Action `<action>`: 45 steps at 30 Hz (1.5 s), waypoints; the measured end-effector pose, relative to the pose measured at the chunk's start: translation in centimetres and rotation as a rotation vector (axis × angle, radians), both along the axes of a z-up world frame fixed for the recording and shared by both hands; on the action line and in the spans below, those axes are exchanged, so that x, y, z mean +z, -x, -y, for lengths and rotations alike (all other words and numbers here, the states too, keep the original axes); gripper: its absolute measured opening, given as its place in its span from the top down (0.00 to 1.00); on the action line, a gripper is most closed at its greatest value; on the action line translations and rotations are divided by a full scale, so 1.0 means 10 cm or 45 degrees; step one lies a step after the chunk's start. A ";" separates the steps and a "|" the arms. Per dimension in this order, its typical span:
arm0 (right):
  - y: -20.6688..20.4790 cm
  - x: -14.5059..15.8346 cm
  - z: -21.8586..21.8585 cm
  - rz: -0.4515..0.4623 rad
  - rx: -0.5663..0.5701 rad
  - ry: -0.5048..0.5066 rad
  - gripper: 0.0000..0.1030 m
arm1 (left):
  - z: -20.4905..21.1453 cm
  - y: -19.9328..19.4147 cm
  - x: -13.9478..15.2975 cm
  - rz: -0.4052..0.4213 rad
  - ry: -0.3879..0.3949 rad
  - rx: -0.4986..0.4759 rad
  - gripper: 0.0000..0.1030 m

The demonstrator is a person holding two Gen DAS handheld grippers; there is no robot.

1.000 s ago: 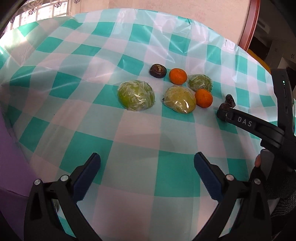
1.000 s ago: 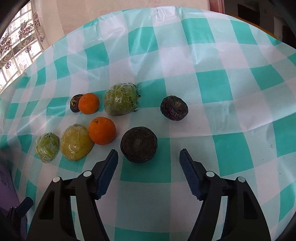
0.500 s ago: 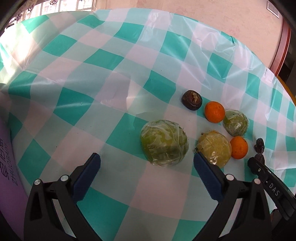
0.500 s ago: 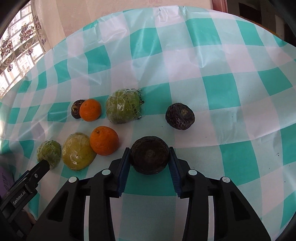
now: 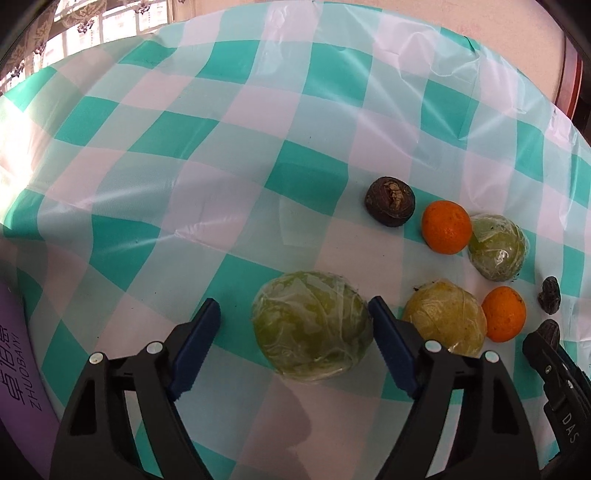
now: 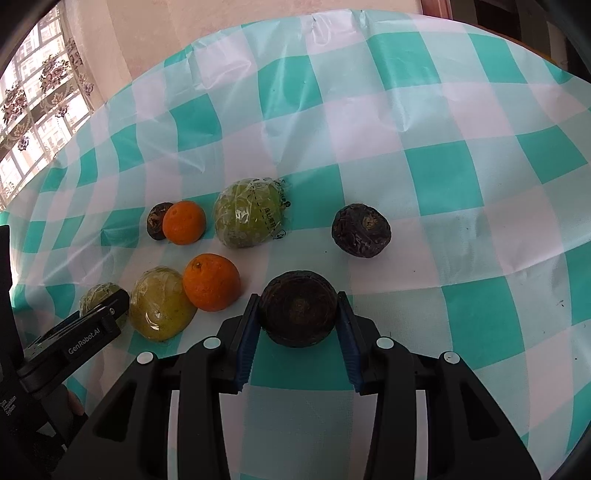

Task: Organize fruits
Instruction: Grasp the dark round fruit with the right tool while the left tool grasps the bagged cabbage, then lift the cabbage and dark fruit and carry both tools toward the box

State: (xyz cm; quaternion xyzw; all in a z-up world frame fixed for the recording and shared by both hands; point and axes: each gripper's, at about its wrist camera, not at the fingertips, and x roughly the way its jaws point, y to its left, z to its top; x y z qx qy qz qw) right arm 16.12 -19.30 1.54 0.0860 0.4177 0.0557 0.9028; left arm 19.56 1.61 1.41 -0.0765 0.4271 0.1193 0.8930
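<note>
Fruits lie on a green-and-white checked tablecloth (image 5: 236, 155). My left gripper (image 5: 295, 332) is open around a large plastic-wrapped green fruit (image 5: 312, 326), whose right side is close to the right finger. My right gripper (image 6: 297, 325) is shut on a dark purple wrinkled fruit (image 6: 297, 308). A second dark fruit (image 6: 361, 230) lies beyond it to the right. In the left wrist view, a wrapped yellow-green fruit (image 5: 445, 319), two oranges (image 5: 447, 227) (image 5: 503, 314), a smaller wrapped green fruit (image 5: 496, 247) and a third dark fruit (image 5: 389, 200) lie to the right.
A purple box (image 5: 16, 373) with lettering sits off the table's left edge. The table's far edge meets a pale wall (image 6: 184, 33). A window (image 6: 33, 107) is at the far left. The left gripper's body (image 6: 74, 339) shows at the right wrist view's lower left.
My left gripper has moved forward so its open fingers now flank the large wrapped green fruit. My right gripper closed on the dark fruit half a second ago and still holds it.
</note>
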 end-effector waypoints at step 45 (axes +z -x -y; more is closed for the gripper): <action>1.51 -0.05 -0.17 0.016 0.222 -0.339 0.61 | 0.02 2.01 -0.02 0.199 0.396 -0.272 0.41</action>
